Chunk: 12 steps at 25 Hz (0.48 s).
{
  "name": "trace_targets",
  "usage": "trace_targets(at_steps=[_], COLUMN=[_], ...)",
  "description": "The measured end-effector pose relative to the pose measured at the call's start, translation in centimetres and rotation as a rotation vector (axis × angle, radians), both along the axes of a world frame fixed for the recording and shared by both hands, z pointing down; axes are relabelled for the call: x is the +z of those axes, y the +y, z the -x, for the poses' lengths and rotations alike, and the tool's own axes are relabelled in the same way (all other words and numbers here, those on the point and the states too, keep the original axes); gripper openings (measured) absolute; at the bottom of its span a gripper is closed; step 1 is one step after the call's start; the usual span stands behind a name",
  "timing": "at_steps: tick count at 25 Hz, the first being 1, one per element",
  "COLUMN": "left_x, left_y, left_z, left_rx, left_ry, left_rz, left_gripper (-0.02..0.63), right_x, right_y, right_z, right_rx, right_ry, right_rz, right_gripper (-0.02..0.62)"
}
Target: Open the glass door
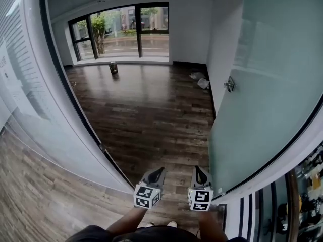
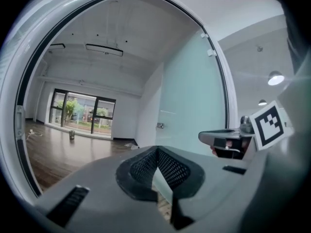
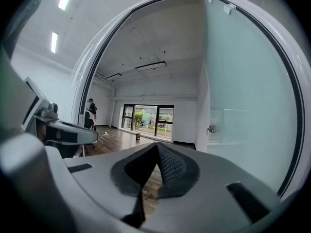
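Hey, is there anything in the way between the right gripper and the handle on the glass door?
Nothing visible. The door stands open on the right, and only bare floor lies between the right gripper and the handle.

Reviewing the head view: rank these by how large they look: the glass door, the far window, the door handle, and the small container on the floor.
1. glass door: largest, though also nearest the camera.
2. window.
3. door handle and container: both tiny and about alike, so left unranked.
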<state>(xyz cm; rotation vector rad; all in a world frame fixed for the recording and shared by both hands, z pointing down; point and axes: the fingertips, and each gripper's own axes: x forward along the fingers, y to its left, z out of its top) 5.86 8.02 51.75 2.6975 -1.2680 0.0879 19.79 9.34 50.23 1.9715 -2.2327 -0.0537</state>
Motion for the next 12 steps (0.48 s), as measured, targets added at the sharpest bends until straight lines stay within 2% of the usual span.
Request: trace_targets(at_steps=[12], left_x=[-1.6], left_y=[2.6], left_z=[4.8], left_rx=[0.004], left_ry=[-0.002], left_rz=[-0.052], left_gripper=[0.006], right_x=[-0.9], right_y=[2.8], right_z=[5.5], right_rx=[0.004], right_ry=[0.027], right_rz=[-0.018], right_gripper=[0.018])
